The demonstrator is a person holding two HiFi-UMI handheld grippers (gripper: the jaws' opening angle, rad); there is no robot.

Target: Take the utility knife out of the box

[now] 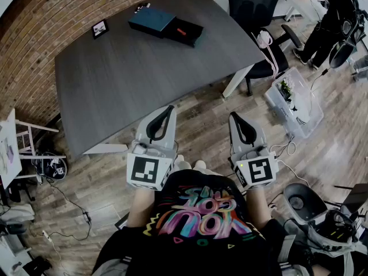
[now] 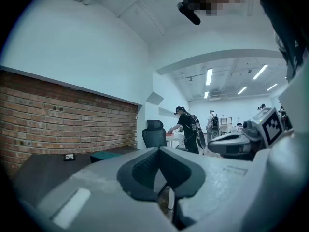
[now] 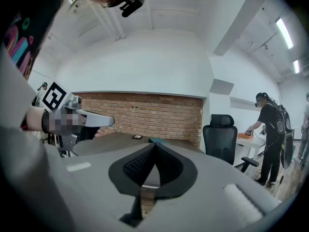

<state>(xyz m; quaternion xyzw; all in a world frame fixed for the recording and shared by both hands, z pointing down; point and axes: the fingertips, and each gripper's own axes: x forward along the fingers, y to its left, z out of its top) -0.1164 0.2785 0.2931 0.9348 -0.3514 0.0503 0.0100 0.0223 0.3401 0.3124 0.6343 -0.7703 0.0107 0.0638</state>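
A teal box [image 1: 152, 20] lies at the far side of the dark grey table [image 1: 115, 79]. Its black inner tray [image 1: 185, 32] is slid out to the right, and a small red utility knife [image 1: 181, 31] lies in it. Both grippers hang over the wooden floor on the near side of the table, far from the box. My left gripper [image 1: 170, 107] is shut and holds nothing, its tips just off the table's near edge. My right gripper [image 1: 234, 115] is likewise shut and holds nothing. The left gripper view shows the box [image 2: 107, 154] beyond the shut jaws.
A small framed marker card [image 1: 100, 28] lies left of the box. A black office chair [image 1: 253, 4] stands at the table's far right, a clear plastic bin [image 1: 290, 99] on the floor to the right. A person [image 1: 330, 16] works at top right. Cables cross the floor.
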